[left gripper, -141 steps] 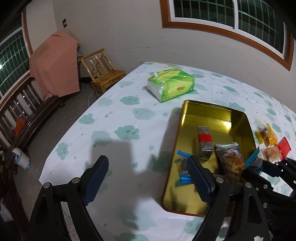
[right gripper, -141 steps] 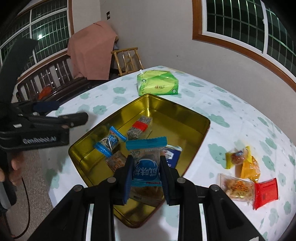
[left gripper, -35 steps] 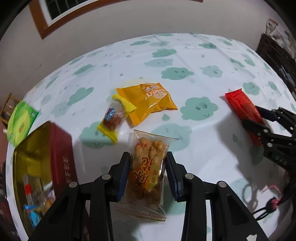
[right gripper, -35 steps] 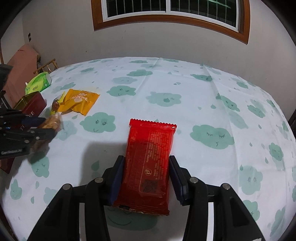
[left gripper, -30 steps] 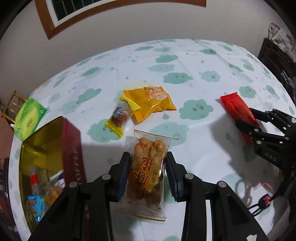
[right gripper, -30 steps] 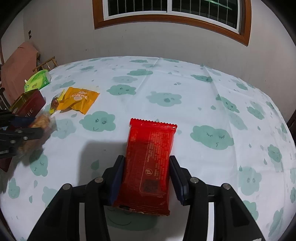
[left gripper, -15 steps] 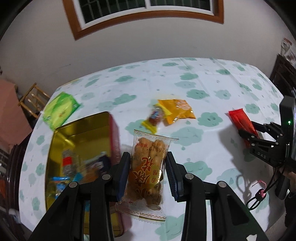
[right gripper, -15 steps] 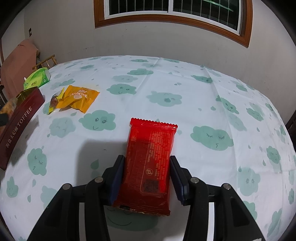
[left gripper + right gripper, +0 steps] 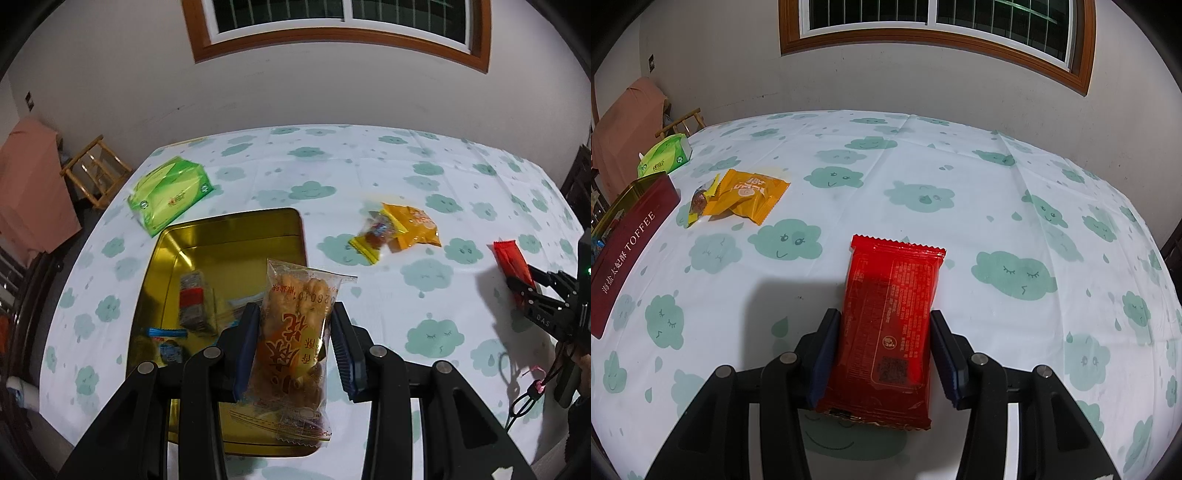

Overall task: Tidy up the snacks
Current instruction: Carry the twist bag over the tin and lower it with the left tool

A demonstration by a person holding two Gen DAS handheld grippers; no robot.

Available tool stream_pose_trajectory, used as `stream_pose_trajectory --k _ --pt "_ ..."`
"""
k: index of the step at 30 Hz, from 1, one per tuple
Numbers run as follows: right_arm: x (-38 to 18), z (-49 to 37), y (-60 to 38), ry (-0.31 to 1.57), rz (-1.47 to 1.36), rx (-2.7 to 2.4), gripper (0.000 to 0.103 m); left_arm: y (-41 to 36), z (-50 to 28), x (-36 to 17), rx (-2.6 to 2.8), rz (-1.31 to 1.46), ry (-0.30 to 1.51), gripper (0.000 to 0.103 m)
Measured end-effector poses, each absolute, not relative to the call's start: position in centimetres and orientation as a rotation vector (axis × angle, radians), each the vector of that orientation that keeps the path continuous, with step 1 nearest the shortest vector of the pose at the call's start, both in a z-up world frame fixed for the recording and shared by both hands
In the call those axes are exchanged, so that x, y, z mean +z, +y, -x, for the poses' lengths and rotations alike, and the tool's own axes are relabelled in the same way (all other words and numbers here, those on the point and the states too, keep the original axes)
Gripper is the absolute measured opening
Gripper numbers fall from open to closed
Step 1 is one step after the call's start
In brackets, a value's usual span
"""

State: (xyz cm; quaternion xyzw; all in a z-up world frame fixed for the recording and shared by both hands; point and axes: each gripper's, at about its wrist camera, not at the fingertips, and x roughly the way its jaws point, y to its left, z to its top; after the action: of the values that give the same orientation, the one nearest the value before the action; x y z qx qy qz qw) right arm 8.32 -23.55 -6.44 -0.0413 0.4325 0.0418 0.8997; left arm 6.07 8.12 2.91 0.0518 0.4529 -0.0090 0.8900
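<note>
My left gripper is shut on a clear packet of fried snacks and holds it above the near right part of the gold tin, which holds several wrapped snacks. My right gripper is shut on a red snack packet low over the tablecloth; it also shows in the left wrist view. An orange packet and a small yellow-wrapped sweet lie on the cloth between the tin and the red packet.
A green tissue pack lies beyond the tin. The tin's red "TOFFEE" side shows at the left of the right wrist view. A wooden chair and pink-draped furniture stand past the table's left edge.
My left gripper has carried the fried snack packet leftward from the open cloth to over the gold tin. My right gripper has stayed still, shut on the red packet.
</note>
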Motion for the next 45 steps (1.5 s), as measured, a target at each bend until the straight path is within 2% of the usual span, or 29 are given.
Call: stream_pose_trajectory --k 18,45 --pt "-6.4 -8.3 -23.6 0.895 0.085 0.087 0.05 16.2 -6.5 2.5 0.105 -0.013 0.987 0.035" --pt "-6.4 -8.3 -23.5 0.895 0.086 0.086 0.05 17.6 -6.7 -1.5 0.116 -0.041 1.061 0.035"
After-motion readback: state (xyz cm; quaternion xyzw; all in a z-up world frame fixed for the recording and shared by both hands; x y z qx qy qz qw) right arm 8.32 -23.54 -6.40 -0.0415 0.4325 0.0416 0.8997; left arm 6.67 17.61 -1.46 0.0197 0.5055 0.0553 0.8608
